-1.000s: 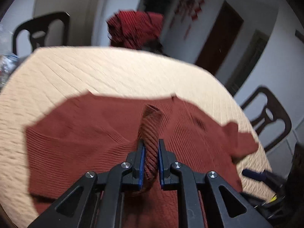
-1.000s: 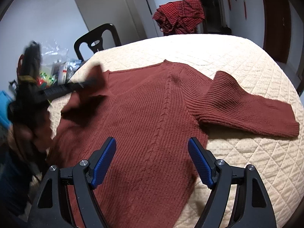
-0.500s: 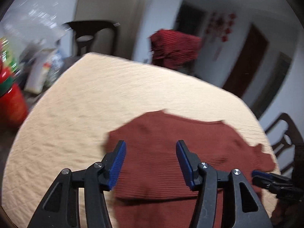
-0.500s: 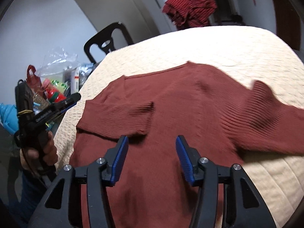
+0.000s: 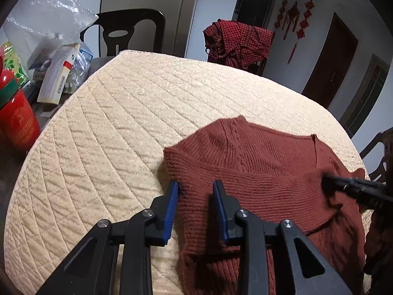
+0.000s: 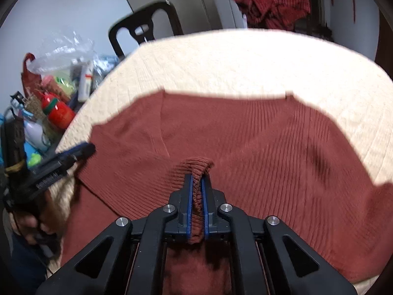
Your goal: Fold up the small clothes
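Rust-red knit sweater (image 5: pixel 258 172) flat on quilted table (image 5: pixel 127 123), long axis crosswise – right gripper (image 6: pixel 197 191) just clamped on ribbed sleeve cuff (image 6: pixel 195 169), left gripper (image 5: pixel 195 191) part-open, closing astride folded left edge, ungripped.

Rust-red ribbed sweater (image 5: pixel 258 172), sleeve folded in
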A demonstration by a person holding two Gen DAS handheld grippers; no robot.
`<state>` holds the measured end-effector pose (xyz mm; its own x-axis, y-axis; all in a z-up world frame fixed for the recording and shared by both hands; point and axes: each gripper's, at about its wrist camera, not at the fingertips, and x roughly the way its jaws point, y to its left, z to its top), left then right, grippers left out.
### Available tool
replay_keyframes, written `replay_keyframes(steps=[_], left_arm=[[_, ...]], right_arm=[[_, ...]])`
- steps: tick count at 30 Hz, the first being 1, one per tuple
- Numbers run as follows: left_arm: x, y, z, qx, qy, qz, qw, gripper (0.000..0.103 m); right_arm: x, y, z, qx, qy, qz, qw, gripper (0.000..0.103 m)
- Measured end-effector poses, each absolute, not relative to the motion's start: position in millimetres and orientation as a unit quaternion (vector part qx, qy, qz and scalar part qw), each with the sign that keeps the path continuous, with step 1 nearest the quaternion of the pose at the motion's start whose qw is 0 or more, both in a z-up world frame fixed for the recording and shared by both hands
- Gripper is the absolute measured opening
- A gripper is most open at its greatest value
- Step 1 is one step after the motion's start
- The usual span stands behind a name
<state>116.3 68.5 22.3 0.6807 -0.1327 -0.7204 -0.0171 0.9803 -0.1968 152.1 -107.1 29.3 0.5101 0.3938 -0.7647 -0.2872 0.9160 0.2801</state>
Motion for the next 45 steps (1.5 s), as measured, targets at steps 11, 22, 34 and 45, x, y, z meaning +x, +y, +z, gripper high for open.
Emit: replay_keyframes(steps=[11,22,34,45], left_arm=[[109,71,36,-0.092,0.38,-0.045,0.919,0.032],[97,53,16,-0.071,0.413,-0.062,0.906,0.032],[41,39,36,-0.082,0.39,-0.058,0.915,0.06],[2,14,30,-0.064,0.394,-0.067,0.915,0.064]], right_arm=[[145,-131,32,0.067,0.456,0.167,0.872,0.01],[122,-115,19,0.031,0.475,0.193,0.858,0.009],[49,-156,33,0.057,0.445,0.158,0.88,0.037],[-4,-177,29,0.063,0.434,0.127,0.889,0.039]])
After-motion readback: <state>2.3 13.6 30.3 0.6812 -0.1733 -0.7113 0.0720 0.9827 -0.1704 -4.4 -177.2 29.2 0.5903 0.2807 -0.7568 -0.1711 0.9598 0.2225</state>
